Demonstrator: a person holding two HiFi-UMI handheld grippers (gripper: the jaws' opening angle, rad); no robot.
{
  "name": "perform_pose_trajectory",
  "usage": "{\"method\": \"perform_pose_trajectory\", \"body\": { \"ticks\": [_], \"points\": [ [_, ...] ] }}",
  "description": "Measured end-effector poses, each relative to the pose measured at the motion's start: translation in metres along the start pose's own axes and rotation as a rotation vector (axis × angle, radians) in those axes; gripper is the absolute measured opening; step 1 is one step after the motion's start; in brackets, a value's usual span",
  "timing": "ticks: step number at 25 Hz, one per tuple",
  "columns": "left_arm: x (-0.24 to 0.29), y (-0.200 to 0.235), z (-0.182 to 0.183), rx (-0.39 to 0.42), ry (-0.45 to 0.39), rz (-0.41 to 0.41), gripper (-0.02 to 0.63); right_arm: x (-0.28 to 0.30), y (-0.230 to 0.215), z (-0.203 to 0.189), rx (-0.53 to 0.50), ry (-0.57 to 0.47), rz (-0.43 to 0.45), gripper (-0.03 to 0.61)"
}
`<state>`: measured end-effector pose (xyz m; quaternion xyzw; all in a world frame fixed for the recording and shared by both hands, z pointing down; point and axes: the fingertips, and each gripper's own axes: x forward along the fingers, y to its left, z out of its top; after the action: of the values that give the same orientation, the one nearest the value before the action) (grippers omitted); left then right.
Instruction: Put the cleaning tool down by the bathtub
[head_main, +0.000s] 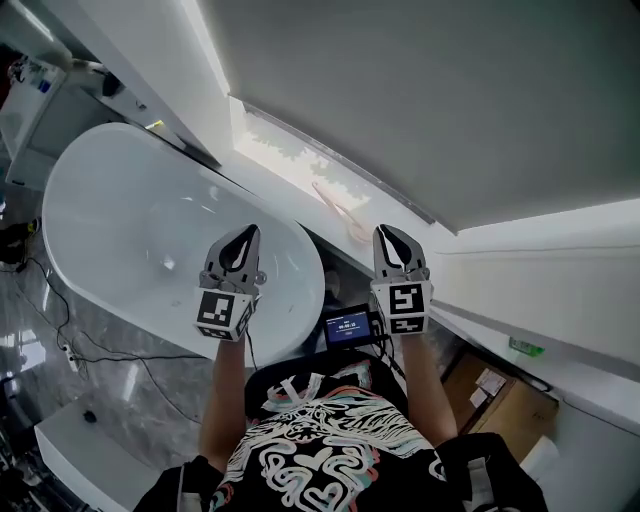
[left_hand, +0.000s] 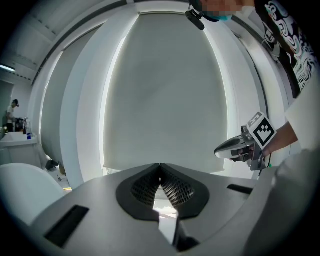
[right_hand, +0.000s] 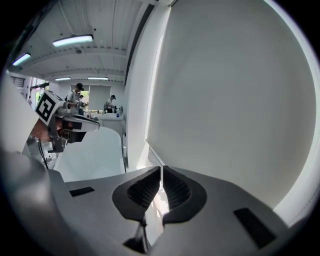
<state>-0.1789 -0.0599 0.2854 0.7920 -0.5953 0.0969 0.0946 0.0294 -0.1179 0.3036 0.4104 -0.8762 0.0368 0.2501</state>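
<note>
A white oval bathtub (head_main: 120, 230) fills the left of the head view, and its pale inside (right_hand: 95, 155) also shows in the right gripper view. No cleaning tool is in either gripper. A thin pinkish looped object (head_main: 338, 210) lies on the sill behind the tub; I cannot tell what it is. My left gripper (head_main: 246, 234) hangs over the tub's right end, shut and empty. My right gripper (head_main: 386, 234) is level with it to the right of the tub, shut and empty. Each gripper view shows the other gripper: the right gripper (left_hand: 235, 146) and the left gripper (right_hand: 82, 123).
A grey blind (head_main: 450, 100) covers the wall ahead above a bright sill. A small lit screen (head_main: 349, 325) sits at the person's chest. Black cables (head_main: 90, 345) run over the marbled floor at left. A cardboard box (head_main: 500, 395) stands under the white ledge at right. People stand far off (right_hand: 77, 95).
</note>
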Motion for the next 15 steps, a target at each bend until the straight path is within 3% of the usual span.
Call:
{"method": "perform_pose_trajectory", "body": {
  "ticks": [9,15],
  "points": [
    [-0.021,-0.013,0.061,0.096,-0.118,0.034,0.017,-0.032,-0.005,0.047,-0.004,-0.100,-0.029,0.038],
    [-0.034,-0.021,0.112,0.130,-0.283,0.114,0.017,-0.053,-0.008,0.079,0.016,-0.188,-0.024,0.038]
  ]
}}
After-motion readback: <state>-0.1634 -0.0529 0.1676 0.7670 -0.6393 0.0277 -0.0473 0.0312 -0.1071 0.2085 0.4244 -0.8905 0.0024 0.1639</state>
